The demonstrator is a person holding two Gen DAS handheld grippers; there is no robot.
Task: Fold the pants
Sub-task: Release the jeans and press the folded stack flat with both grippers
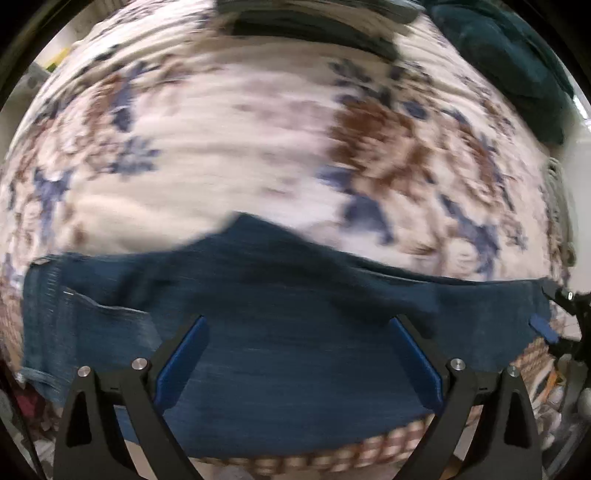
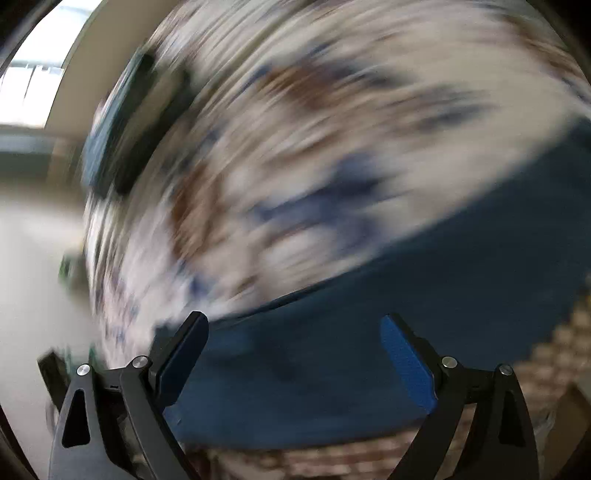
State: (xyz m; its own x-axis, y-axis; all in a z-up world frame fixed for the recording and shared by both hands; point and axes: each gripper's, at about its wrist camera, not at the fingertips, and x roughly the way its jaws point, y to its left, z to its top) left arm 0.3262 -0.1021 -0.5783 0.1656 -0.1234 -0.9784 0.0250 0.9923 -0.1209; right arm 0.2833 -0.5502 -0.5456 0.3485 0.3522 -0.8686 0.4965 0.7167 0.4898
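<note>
Dark blue denim pants (image 1: 295,350) lie flat across the near edge of a bed with a floral cover (image 1: 240,147). A hem or cuff shows at the left (image 1: 48,332). My left gripper (image 1: 299,325) is open above the pants, holding nothing. In the right wrist view the pants (image 2: 369,350) stretch from the bottom centre up to the right. My right gripper (image 2: 295,325) is open over them and empty. Its tip also shows at the right edge of the left wrist view (image 1: 543,325). Both views are blurred by motion.
A dark folded garment (image 1: 314,26) lies at the far side of the bed; it also shows in the right wrist view (image 2: 125,125). A dark green blanket (image 1: 517,62) lies at the far right. The bed's patterned edge (image 1: 332,454) is just below the pants. A window (image 2: 33,74) is at the upper left.
</note>
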